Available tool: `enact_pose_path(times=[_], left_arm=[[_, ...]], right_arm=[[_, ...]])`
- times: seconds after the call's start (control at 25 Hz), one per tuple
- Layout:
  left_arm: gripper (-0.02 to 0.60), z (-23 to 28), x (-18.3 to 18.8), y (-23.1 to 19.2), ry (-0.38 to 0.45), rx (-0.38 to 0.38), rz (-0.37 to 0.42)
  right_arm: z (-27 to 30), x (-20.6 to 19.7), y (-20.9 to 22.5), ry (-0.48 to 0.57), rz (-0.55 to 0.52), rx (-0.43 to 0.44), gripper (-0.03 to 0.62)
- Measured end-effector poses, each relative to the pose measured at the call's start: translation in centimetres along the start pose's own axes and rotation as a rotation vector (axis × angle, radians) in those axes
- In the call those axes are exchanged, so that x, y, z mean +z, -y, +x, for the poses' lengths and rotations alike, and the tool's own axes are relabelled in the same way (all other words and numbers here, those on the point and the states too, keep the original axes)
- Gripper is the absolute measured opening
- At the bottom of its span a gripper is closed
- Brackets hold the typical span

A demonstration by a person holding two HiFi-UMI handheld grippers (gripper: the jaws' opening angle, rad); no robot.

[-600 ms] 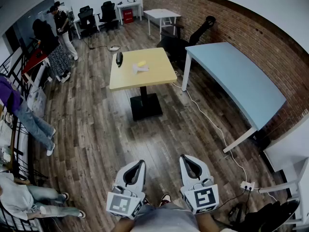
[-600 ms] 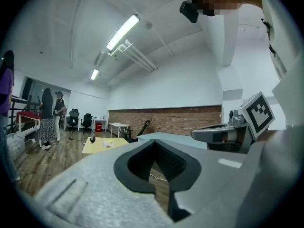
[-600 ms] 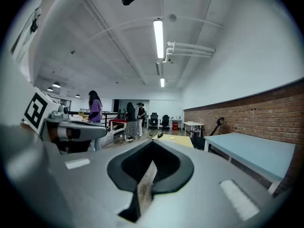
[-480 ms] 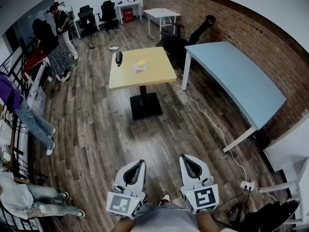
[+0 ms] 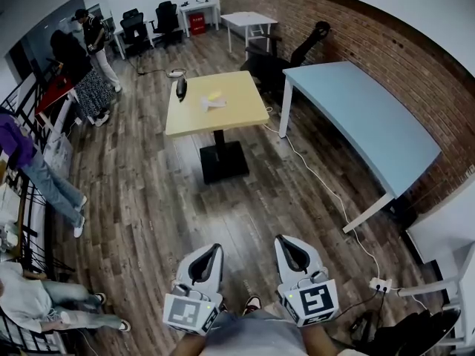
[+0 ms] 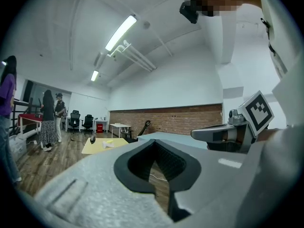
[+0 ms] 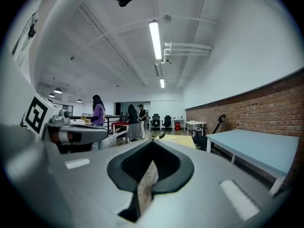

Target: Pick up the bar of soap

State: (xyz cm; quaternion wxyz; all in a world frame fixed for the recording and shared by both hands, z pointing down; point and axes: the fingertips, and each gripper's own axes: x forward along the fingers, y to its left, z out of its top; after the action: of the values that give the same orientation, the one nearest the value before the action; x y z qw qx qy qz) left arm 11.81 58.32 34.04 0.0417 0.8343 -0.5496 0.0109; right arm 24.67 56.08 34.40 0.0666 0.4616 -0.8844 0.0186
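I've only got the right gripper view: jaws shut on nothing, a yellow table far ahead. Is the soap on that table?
Observer: The head view shows a small yellow bar, likely the soap, lying on the far half of the yellow table.
Operator: Anything next to it?
Observer: A white crumpled piece lies right beside it, on the near side. I cannot tell whether they touch.
Operator: And the left gripper?
Observer: The left gripper is shut and empty. It is held beside the right gripper, and both are well short of the table.
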Motion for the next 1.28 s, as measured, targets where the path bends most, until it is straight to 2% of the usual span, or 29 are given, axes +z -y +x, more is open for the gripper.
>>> enact_pose_path(times=[0.32,0.6,1.12,1.28], left_arm=[[0.003,0.8,0.1,0.1,-0.003,0.016,0.02],[0.005,2.1,-0.6,-1.4,-0.014,0.026,0.015],[0.005,8.2,0.5,-8.5,0.006,0.024,-0.008],[0.005,10.7,-0.1,-11.3,-0.019,-0.028,-0.021]], right_arm=[[0.4,0.1,1.3,0.016,0.008,0.013,0.002],[2.7,-0.3,1.3,0.013,0.005,0.039,0.002],[12.1,1.0,2.5,-0.011,-0.023,0.05,0.002],[16.2,1.3,2.2,-0.019,-0.02,0.055,0.002]])
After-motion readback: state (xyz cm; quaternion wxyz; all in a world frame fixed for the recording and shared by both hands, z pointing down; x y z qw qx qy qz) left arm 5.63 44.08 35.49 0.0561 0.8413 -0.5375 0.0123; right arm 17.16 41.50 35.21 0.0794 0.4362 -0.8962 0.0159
